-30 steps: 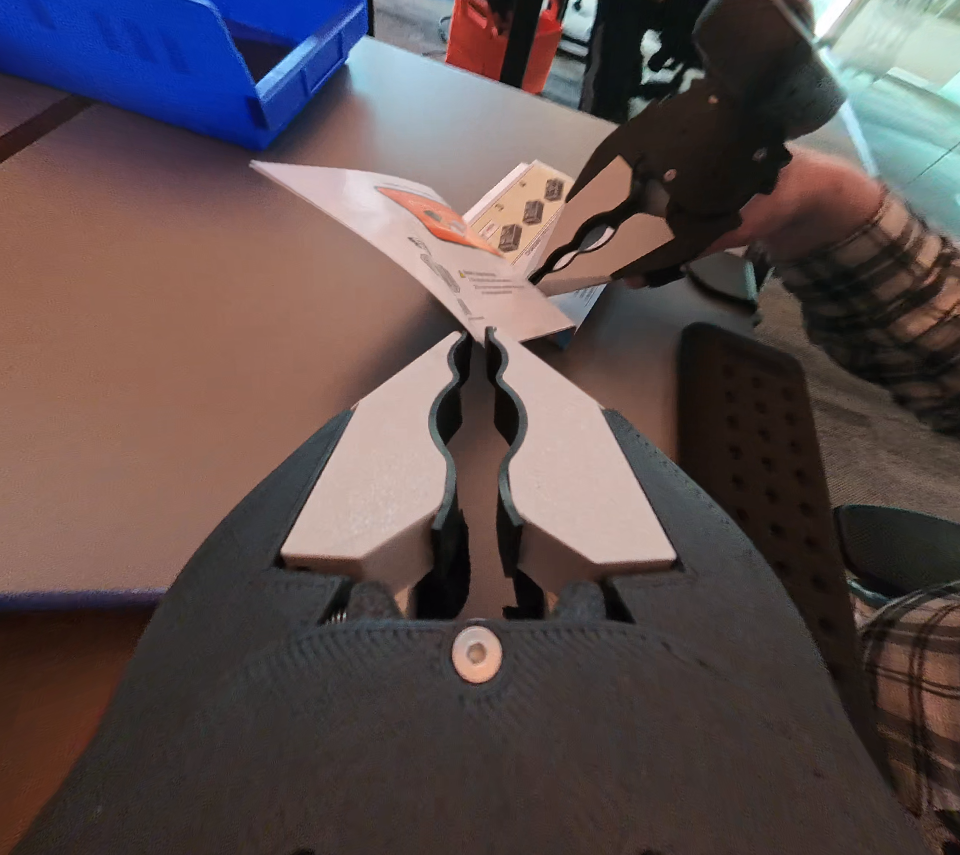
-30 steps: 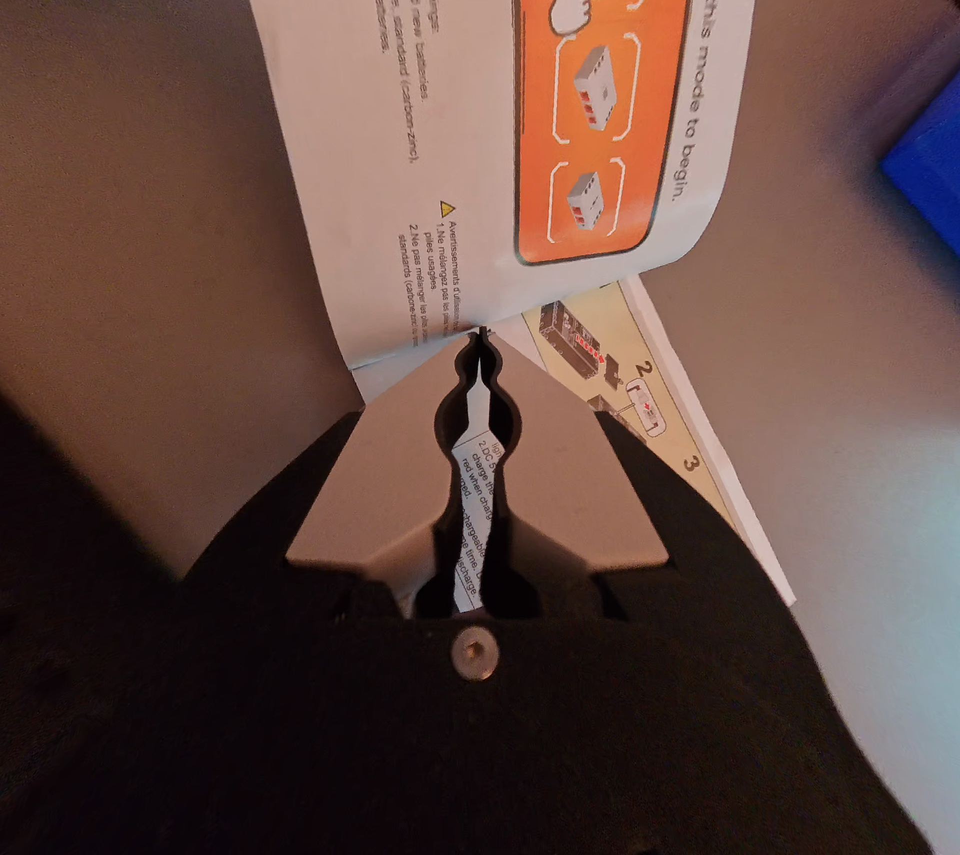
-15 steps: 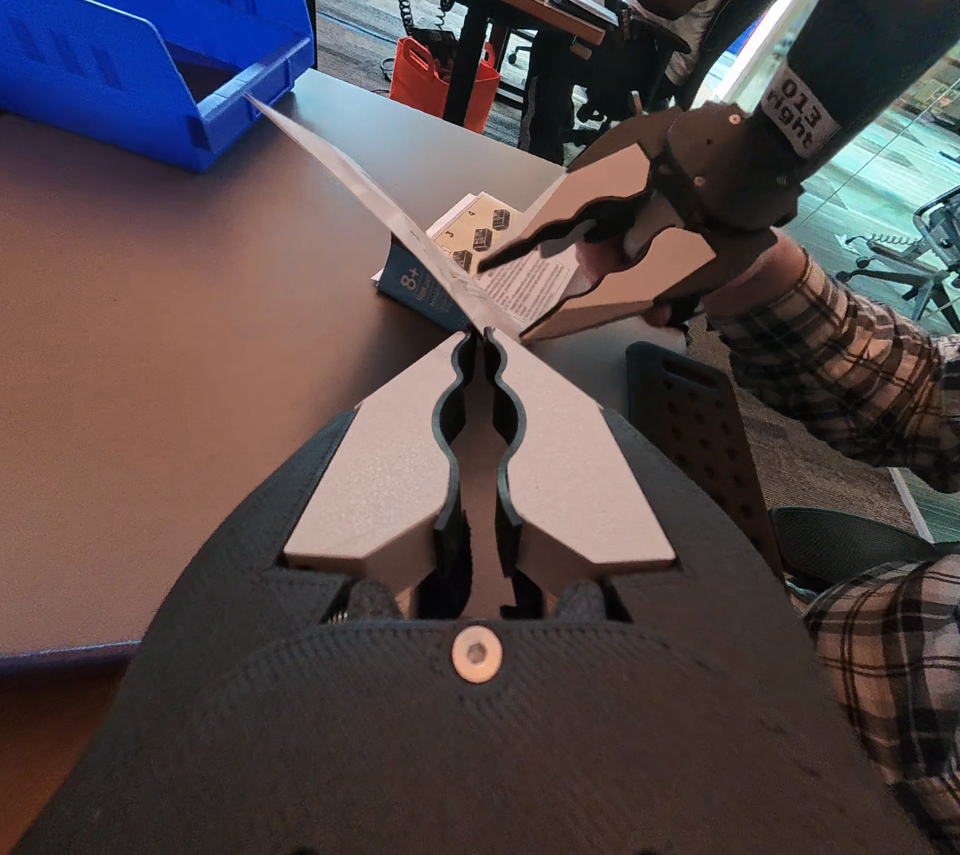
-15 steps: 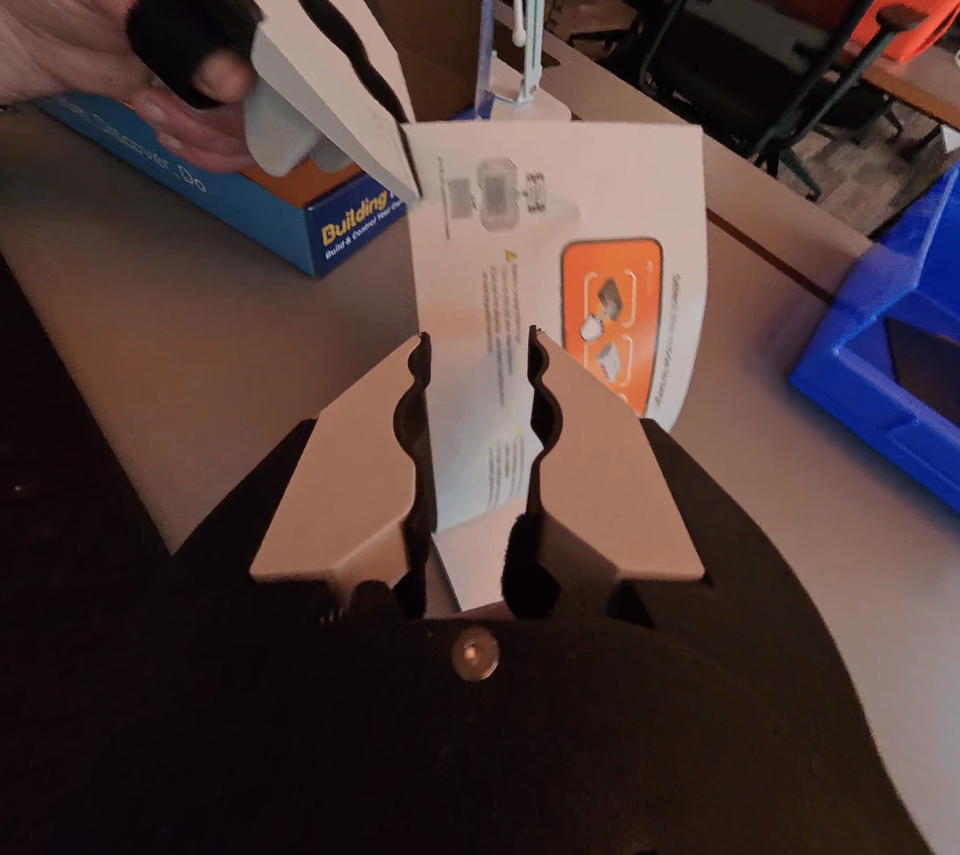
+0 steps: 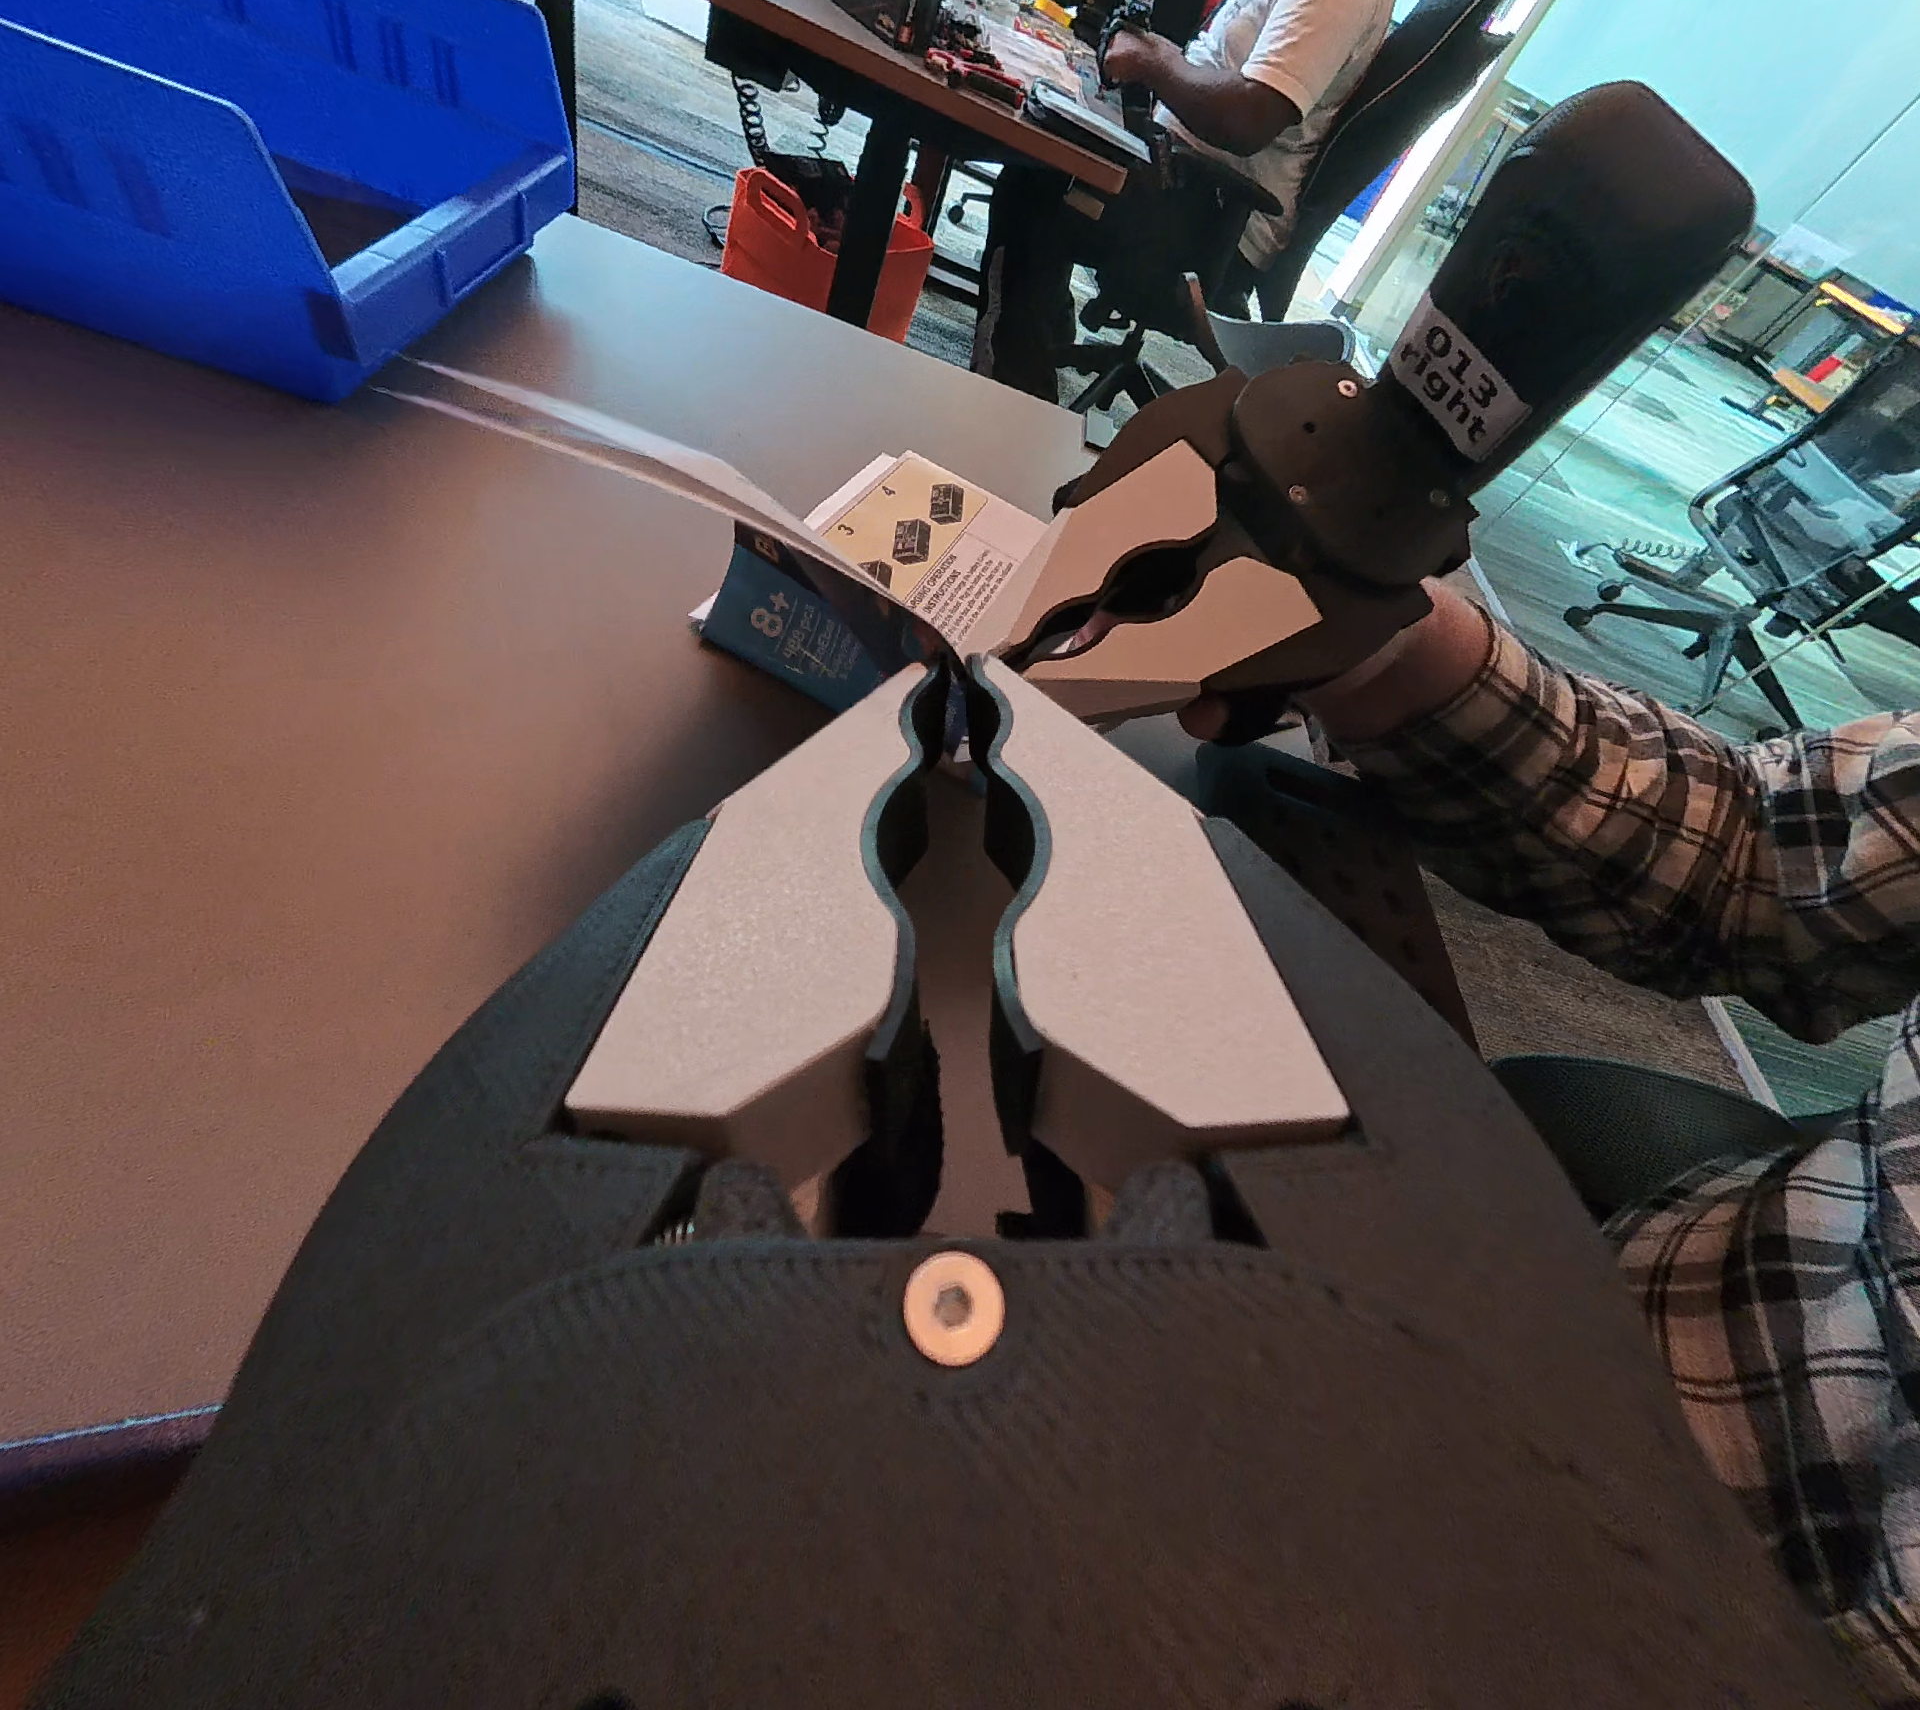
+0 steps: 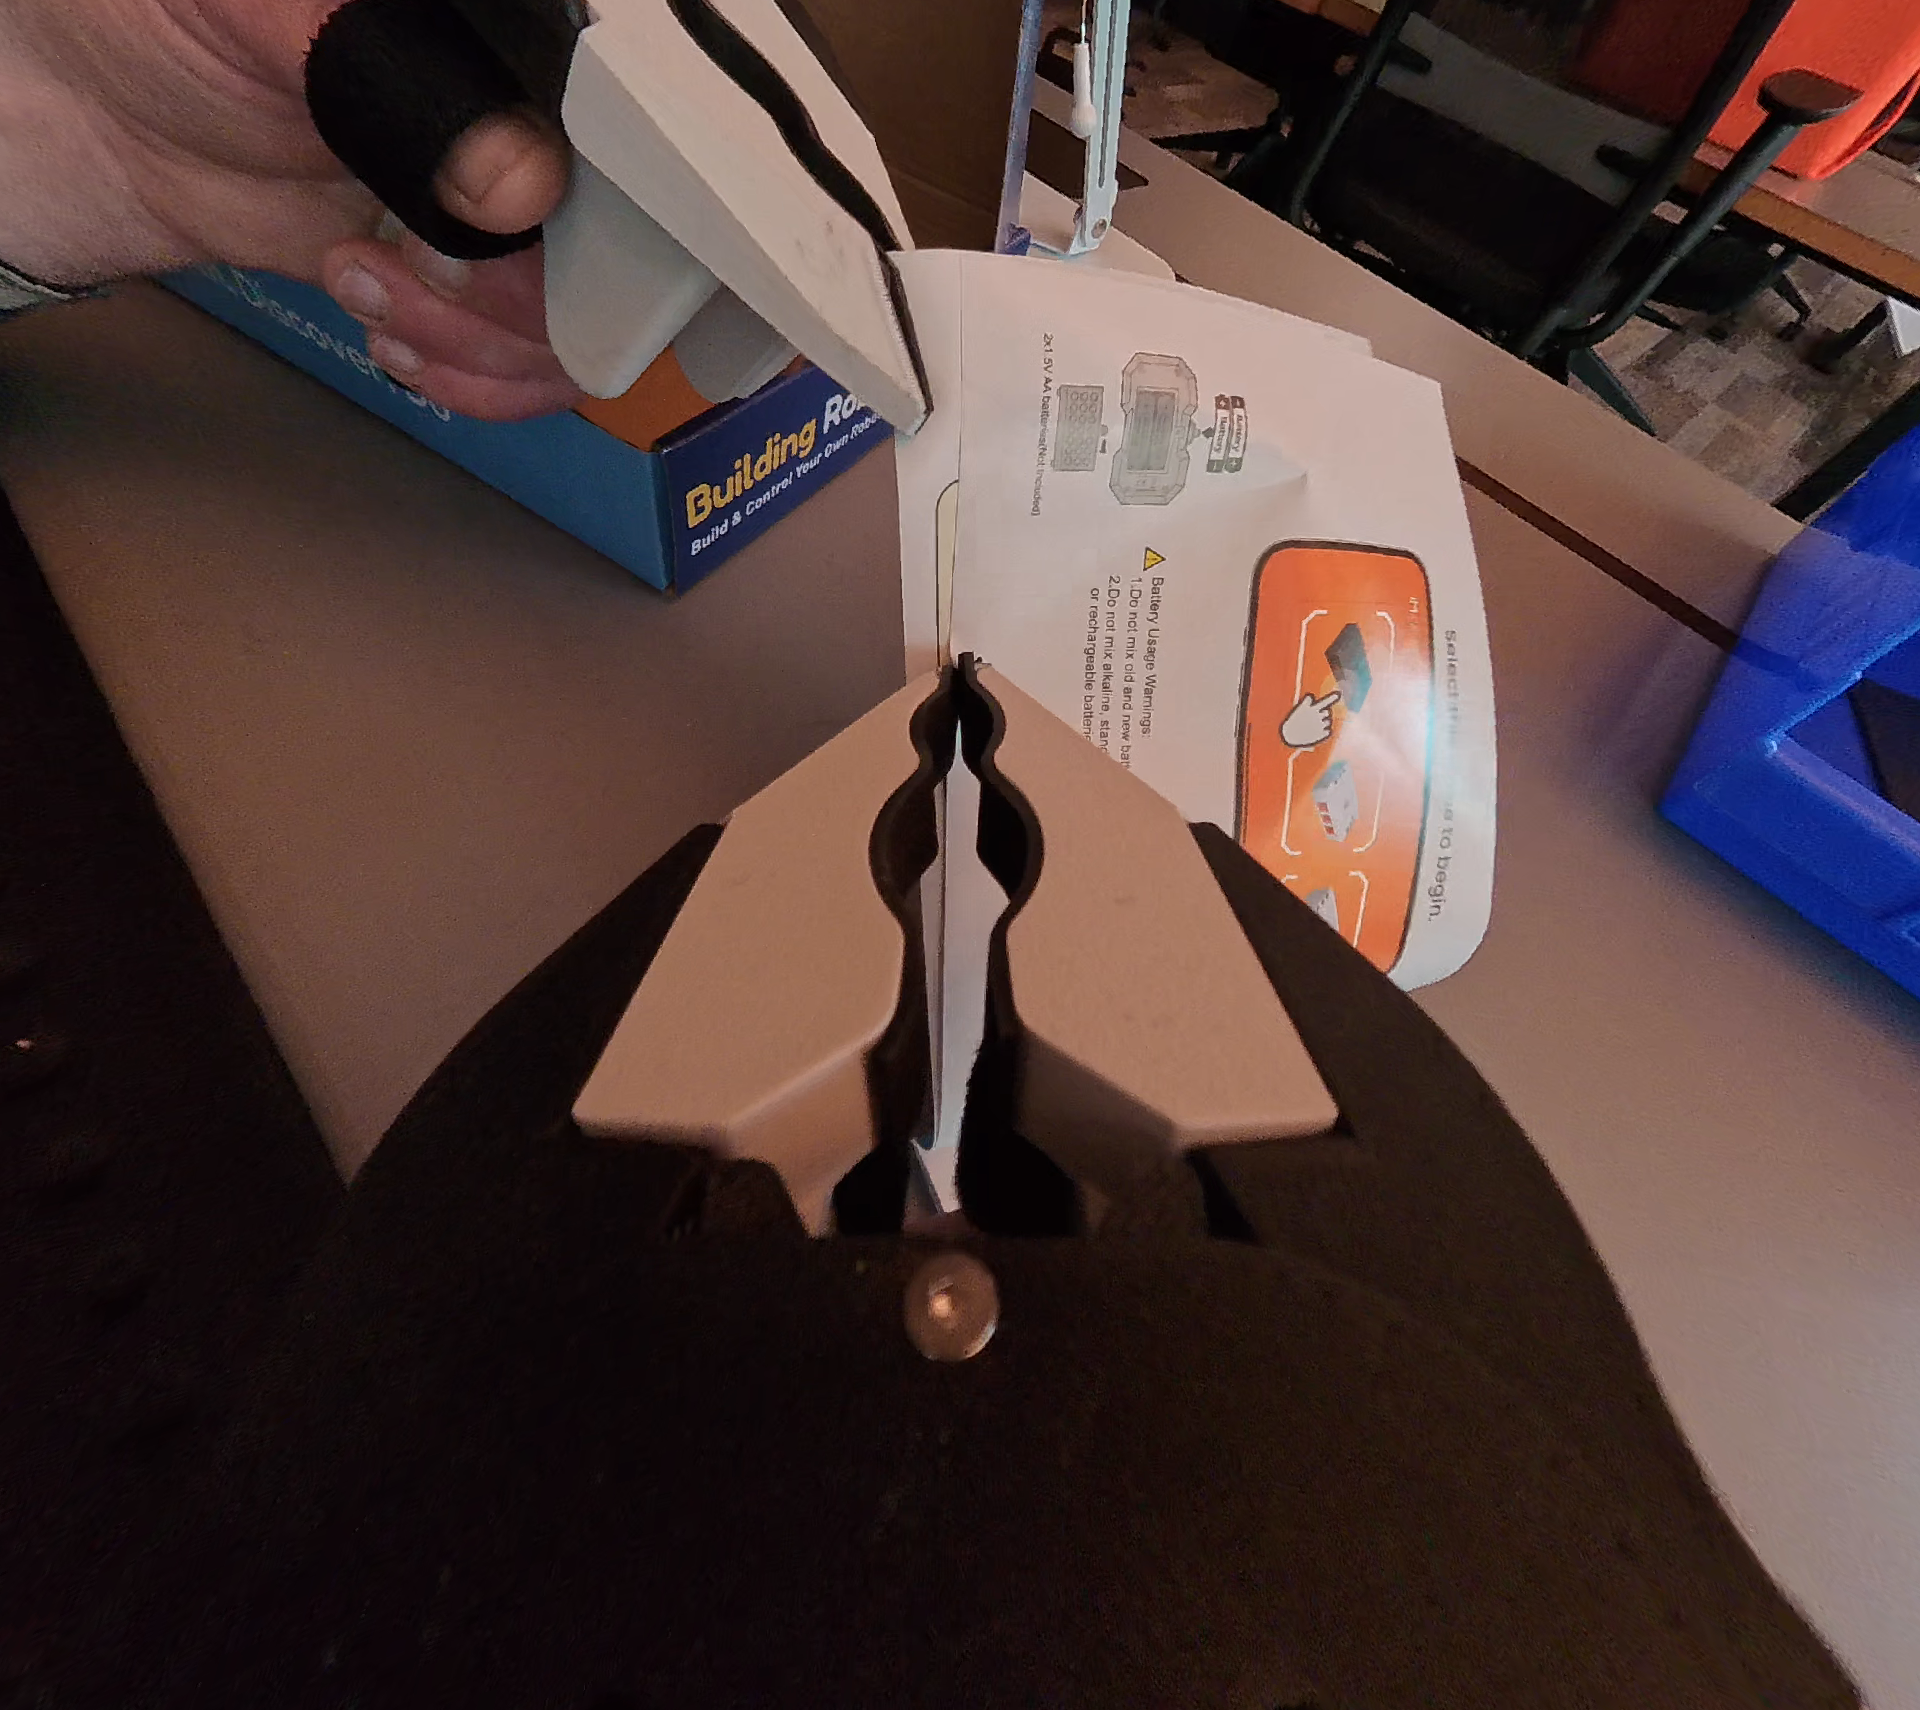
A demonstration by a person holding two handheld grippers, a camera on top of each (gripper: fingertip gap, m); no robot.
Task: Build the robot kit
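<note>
Right wrist view: right gripper (image 6: 961, 673) clamping tight on the white printed instruction booklet (image 6: 1195, 580), pages fanning above the grey tabletop (image 6: 416, 725). Left gripper (image 5: 958, 673) pinching the same booklet's near corner, jaws nearly closed. Sitting just behind, a blue cardboard box (image 6: 665, 497); off farther, a blue plastic bin (image 5: 260, 185).

The left wrist view looks along its own fingers, low over the grey table (image 5: 312, 725), facing the open booklet (image 5: 914, 538) close ahead, with the blue bin (image 5: 260, 185) far-left of the booklet. The right wrist view looks down from the opposite side, very near the booklet (image 6: 1195, 517), the bin (image 6: 1808, 777) to its right. Both views share the booklet, the bin, the table and the opposing gripper.
</note>
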